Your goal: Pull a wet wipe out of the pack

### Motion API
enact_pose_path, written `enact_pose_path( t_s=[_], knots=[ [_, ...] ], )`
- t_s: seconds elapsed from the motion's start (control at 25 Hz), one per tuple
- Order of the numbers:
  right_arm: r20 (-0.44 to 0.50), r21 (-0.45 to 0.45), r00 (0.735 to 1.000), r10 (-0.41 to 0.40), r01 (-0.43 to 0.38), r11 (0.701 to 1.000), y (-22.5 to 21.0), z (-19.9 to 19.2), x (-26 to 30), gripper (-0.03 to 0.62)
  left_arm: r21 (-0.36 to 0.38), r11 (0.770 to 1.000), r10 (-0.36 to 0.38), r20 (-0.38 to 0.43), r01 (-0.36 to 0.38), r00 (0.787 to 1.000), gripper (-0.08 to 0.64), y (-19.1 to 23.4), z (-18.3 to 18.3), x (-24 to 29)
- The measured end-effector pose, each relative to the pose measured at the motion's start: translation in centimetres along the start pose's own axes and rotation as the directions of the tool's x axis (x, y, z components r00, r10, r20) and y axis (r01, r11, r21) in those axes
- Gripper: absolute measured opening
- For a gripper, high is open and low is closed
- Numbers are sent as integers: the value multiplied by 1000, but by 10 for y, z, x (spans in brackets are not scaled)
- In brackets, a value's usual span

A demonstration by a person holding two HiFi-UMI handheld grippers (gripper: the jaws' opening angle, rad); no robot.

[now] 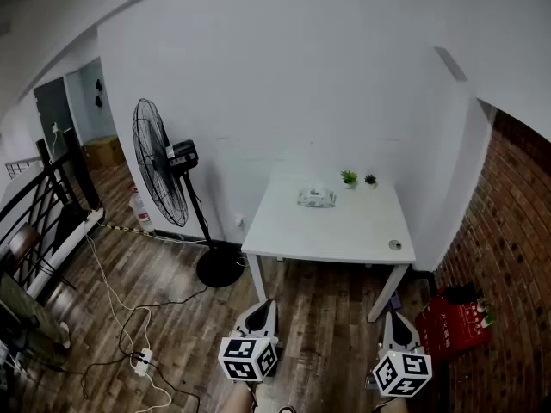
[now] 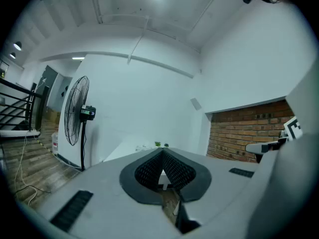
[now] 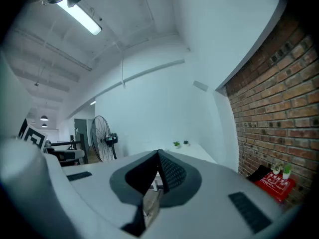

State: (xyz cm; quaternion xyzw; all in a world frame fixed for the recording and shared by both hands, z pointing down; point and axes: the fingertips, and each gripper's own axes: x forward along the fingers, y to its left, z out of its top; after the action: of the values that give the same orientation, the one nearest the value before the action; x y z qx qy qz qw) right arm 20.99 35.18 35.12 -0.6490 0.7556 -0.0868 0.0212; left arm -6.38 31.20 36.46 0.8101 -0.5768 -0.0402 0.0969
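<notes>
The wet wipe pack [image 1: 317,198] lies on the white table [image 1: 336,231] near its far edge, with a white wipe sticking up from its top. Both grippers hang low in the head view, well short of the table. My left gripper [image 1: 263,306] has its jaws closed to a point with nothing between them, and so does my right gripper [image 1: 394,319]. In the left gripper view the left gripper [image 2: 162,151] points toward the distant table [image 2: 124,151]. In the right gripper view the right gripper [image 3: 158,153] is shut too.
A tall black pedestal fan [image 1: 164,175] stands left of the table, cables [image 1: 120,317] trailing over the wooden floor. Two small potted plants [image 1: 349,178] sit at the table's back edge, a small round object [image 1: 394,245] at its front right. A red box [image 1: 452,325] rests by the brick wall.
</notes>
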Motion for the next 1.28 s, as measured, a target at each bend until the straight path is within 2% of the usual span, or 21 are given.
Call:
enact_pose_path(
  t_s=[0.4, 0.56, 0.84, 1.28],
  knots=[
    [-5, 8, 1000, -14, 14, 1000, 5, -6, -10, 2, -21, 1000, -4, -5, 4, 1000, 2, 5, -6, -7],
    [-4, 56, 1000, -14, 14, 998, 4, -9, -9, 2, -14, 1000, -2, -10, 2, 1000, 2, 8, -7, -8],
    [11, 47, 1000, 6, -6, 999, 17, -5, -5, 3, 1, 1000, 11, -12, -11, 1000, 2, 22, -4, -11],
    [6, 12, 1000, 7, -7, 1000, 34, -6, 13, 81, 26, 1000, 4, -27, -4, 1000, 2, 43, -3, 4]
  ],
)
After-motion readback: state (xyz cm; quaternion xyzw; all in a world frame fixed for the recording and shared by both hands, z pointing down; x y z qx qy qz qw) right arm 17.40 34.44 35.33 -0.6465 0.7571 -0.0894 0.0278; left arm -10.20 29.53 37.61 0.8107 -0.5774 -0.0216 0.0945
